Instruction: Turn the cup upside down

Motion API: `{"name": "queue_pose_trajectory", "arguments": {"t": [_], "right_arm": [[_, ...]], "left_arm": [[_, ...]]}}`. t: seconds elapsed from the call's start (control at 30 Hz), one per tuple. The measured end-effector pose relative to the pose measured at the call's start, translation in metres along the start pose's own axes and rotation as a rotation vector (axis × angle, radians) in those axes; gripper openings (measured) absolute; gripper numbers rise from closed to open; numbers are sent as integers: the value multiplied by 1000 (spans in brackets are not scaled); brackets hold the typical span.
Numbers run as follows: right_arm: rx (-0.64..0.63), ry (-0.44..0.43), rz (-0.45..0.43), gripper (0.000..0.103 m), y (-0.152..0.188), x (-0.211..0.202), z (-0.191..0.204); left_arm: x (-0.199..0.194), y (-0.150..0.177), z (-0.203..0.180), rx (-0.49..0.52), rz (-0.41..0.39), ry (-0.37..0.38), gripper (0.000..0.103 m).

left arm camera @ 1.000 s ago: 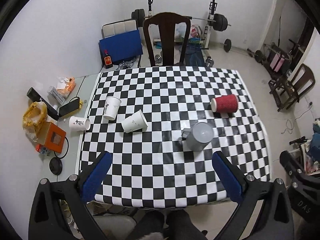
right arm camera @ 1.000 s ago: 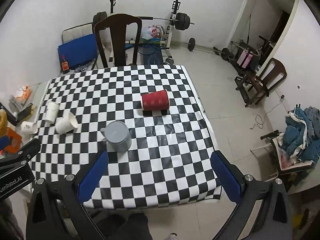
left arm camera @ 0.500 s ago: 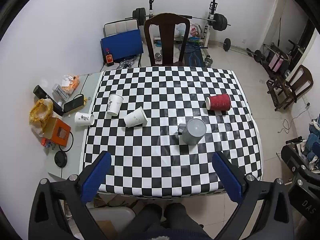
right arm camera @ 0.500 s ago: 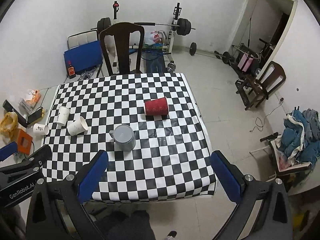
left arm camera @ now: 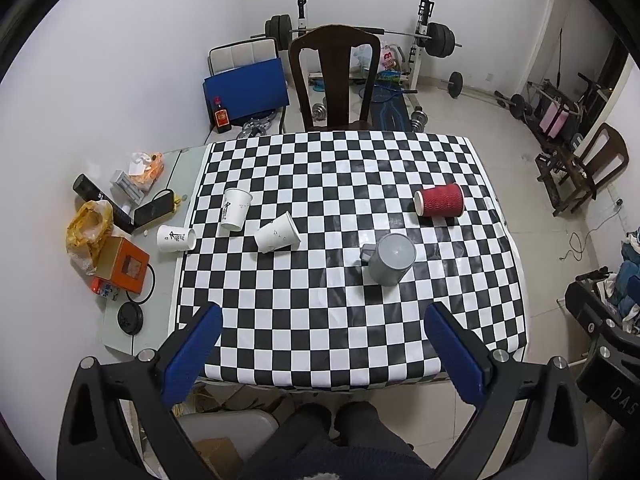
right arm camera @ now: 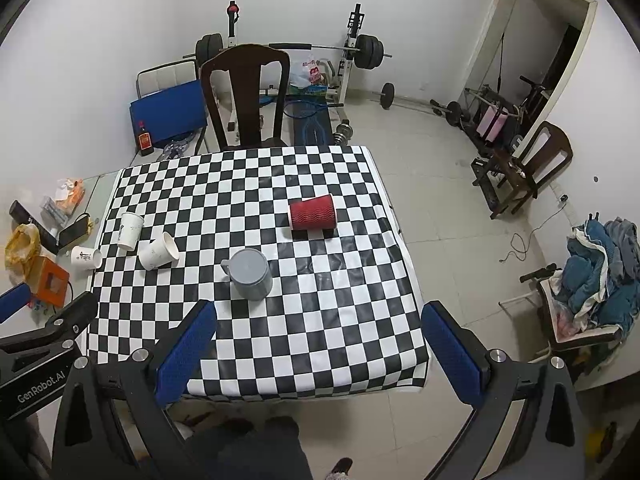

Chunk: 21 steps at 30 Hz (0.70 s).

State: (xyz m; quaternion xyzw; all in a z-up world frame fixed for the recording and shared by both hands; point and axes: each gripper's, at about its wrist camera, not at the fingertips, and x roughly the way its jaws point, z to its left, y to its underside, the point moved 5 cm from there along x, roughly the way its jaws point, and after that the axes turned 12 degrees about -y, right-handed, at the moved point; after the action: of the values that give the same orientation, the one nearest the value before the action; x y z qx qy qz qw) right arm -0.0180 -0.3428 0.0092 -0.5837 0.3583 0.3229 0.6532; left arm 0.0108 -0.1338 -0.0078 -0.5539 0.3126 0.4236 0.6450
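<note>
A grey mug [left arm camera: 390, 259] [right arm camera: 250, 268] stands base up on the checkered table [left arm camera: 320, 328] [right arm camera: 312, 320]. A red ribbed cup [left arm camera: 439, 200] [right arm camera: 312, 213] lies on its side to its far right. One white paper cup [left arm camera: 236, 208] [right arm camera: 130, 230] stands upside down at the left, a second [left arm camera: 277, 233] [right arm camera: 159, 251] lies on its side beside it, a third [left arm camera: 176, 238] [right arm camera: 86, 257] lies off the cloth. My left gripper [left arm camera: 322, 344] and right gripper [right arm camera: 318, 338] are open and empty, high above the table's near edge.
A dark wooden chair [left arm camera: 335, 80] [right arm camera: 246, 96] stands at the table's far side. Clutter with an orange box [left arm camera: 122, 266] sits on the grey surface to the left. Weights and a bench stand at the back, another chair [right arm camera: 532, 168] at the right.
Both grippers have pulled back and up from the table, so it looks smaller. The cups have not moved. Both stay open.
</note>
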Motion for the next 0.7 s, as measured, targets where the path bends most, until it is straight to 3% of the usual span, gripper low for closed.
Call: {"name": "queue_pose_trajectory", "arguments": {"t": [0.7], "right_arm": [[-2,-8,14,103,2,-5,1]], "left_arm": [[3,4,3,16,5,-7,103]]}}
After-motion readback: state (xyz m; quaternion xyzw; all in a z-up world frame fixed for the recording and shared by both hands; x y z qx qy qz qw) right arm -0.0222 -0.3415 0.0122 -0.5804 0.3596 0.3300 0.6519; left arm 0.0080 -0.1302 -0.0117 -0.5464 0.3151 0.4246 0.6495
